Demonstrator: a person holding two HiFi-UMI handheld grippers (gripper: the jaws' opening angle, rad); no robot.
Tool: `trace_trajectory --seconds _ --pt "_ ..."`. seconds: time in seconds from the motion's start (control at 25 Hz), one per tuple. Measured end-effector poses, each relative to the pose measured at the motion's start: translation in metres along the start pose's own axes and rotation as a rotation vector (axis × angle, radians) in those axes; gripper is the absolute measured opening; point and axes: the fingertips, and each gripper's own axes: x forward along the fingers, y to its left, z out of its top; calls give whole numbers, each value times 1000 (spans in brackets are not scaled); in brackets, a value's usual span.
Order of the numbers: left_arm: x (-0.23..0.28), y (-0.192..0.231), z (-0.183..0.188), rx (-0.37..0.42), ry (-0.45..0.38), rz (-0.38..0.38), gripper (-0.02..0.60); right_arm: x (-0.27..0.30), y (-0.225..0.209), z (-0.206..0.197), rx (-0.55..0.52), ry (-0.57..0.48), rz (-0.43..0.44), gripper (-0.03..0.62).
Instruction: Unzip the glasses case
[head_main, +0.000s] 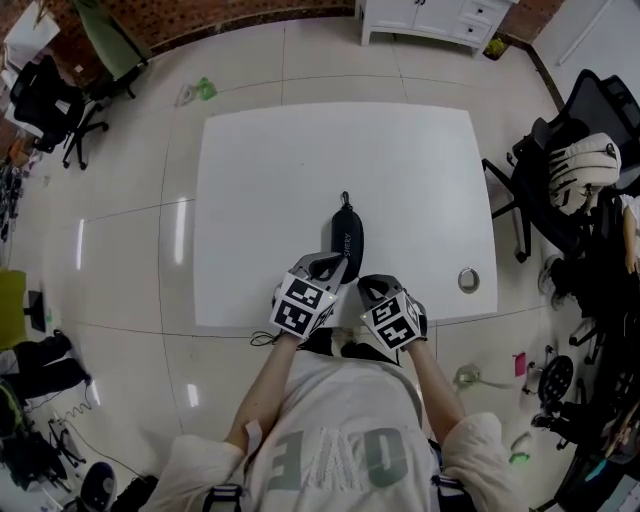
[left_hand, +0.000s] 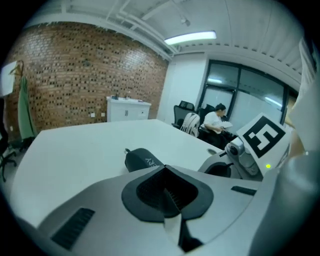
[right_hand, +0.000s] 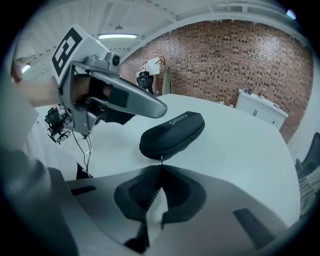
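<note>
White tabletop (head_main: 300, 180), one black glasses case (head_main: 347, 238) on it, lying lengthwise near-to-far, in the near half and about centred left to right. Small loop (head_main: 345, 197) sticks out of its far end. Case looks zipped closed, white lettering on the lid.

Left tool (head_main: 337, 263) sits at the near left end of the case, over its edge. In the left gripper view its jaws are pressed together, nothing between them; case (left_hand: 142, 159) lies just beyond the tips (left_hand: 165, 167).

Right tool (head_main: 363, 284) is just right of the left one, at the near right end of the case. Right gripper view: jaws pressed together (right_hand: 161, 166), tips aimed at the near end of the case (right_hand: 172, 132). A thin zip tab (right_hand: 161, 159) hangs from that end and meets the tips; cannot tell whether it is pinched or only touching. Left tool (right_hand: 157, 107) reaches in over the case's left side in this view.

Round metal ring (head_main: 468, 280) lies on the tabletop near the right near corner, well apart from the case. Black office chair (head_main: 590, 110) stands right of the tabletop, white cabinet (head_main: 430, 20) at the far wall.
</note>
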Motion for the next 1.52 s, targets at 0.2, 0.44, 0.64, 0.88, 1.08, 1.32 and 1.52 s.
trace_trajectory --seconds 0.2,0.44,0.64,0.88,1.08,1.32,1.52 --pt "22 4 4 125 39 34 3 3 27 2 -18 6 13 0" --pt "39 -16 5 121 63 -56 3 -3 7 -17 -15 50 -49 0" --pt "44 -23 5 167 78 -89 3 -8 -15 -19 -42 67 -91 0" --pt "45 -24 5 159 81 -118 3 -4 -56 10 -34 14 -141 0" --pt "44 -25 6 149 76 -125 3 -3 -76 42 -94 -33 -27 0" --pt "43 -19 6 99 65 -150 3 -4 -55 8 -334 55 78 0" --pt "42 -18 6 89 67 -157 3 13 -41 -2 -437 93 86 2"
